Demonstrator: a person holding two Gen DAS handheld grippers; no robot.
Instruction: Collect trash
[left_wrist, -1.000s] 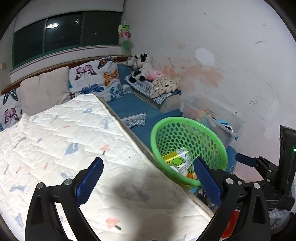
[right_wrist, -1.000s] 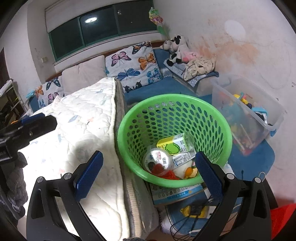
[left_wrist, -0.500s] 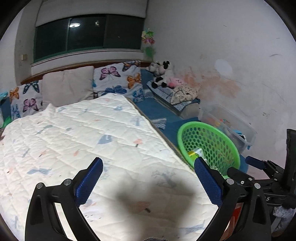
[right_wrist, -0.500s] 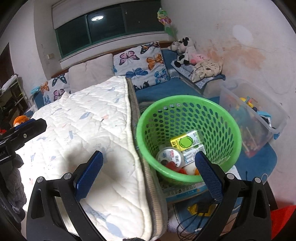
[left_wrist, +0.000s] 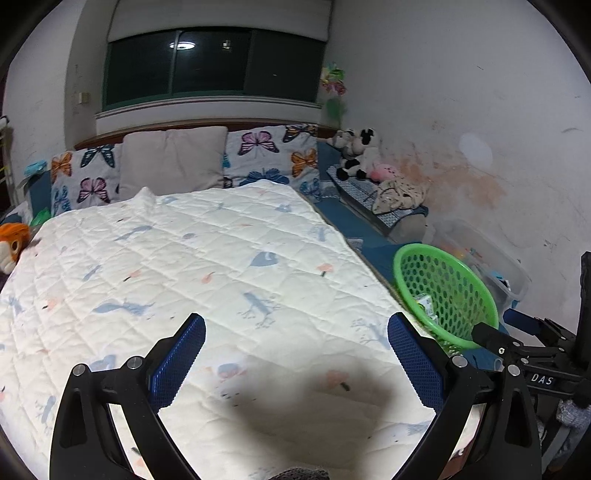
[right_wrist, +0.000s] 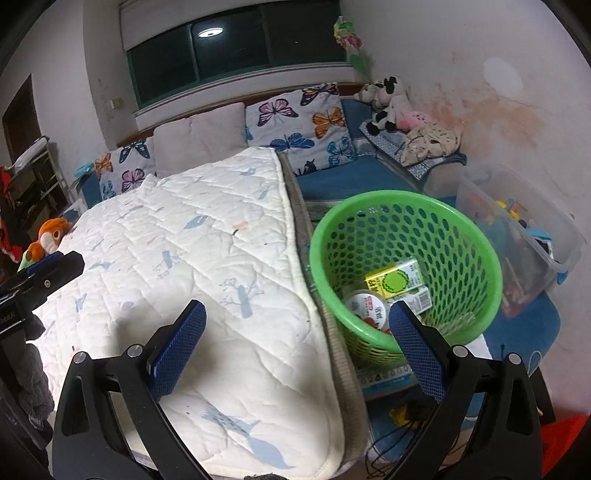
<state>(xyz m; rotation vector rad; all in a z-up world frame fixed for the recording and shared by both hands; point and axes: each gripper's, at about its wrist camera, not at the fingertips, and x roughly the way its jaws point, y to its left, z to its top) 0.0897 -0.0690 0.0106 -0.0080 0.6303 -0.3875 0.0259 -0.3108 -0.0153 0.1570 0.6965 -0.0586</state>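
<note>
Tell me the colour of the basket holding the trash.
Bright green, with a perforated wall. The basket shows best in the right wrist view, beside the bed.

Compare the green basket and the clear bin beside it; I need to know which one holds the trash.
The green basket is round with perforated walls; the clear plastic bin is rectangular and solid-walled. The basket holds a yellow carton and a cup lid; the bin holds colourful toys. Both sit open-topped beside the bed.

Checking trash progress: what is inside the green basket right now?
In the green basket lie a yellow-green carton, a round lidded cup and something red beneath it. The right claw's finger and the near rim hide the rest of the bottom.
</note>
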